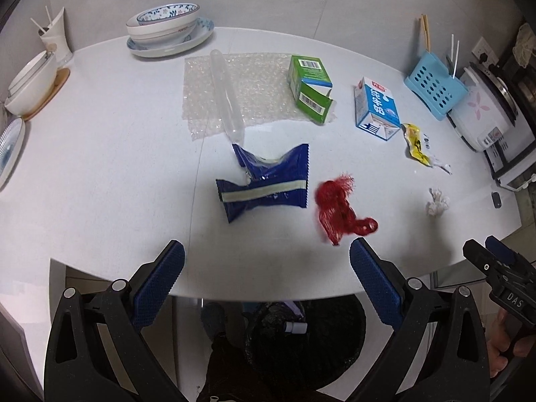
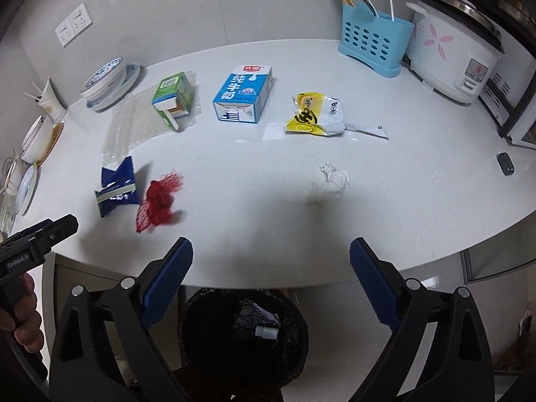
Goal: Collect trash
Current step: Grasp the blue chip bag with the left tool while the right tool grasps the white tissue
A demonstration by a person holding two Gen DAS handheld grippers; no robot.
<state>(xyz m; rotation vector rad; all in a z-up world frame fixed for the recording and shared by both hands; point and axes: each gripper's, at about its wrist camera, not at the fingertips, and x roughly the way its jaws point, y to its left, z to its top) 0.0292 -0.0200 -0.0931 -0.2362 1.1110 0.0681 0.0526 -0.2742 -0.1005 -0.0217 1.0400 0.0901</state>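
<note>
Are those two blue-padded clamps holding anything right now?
No. The left gripper and right gripper are both open and empty, above the white table's near edge.

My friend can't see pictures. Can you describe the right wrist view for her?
The open right gripper hovers at the edge of a white table strewn with trash: a crumpled tissue, yellow wrapper, milk carton and red net. A black bin stands below.
</note>
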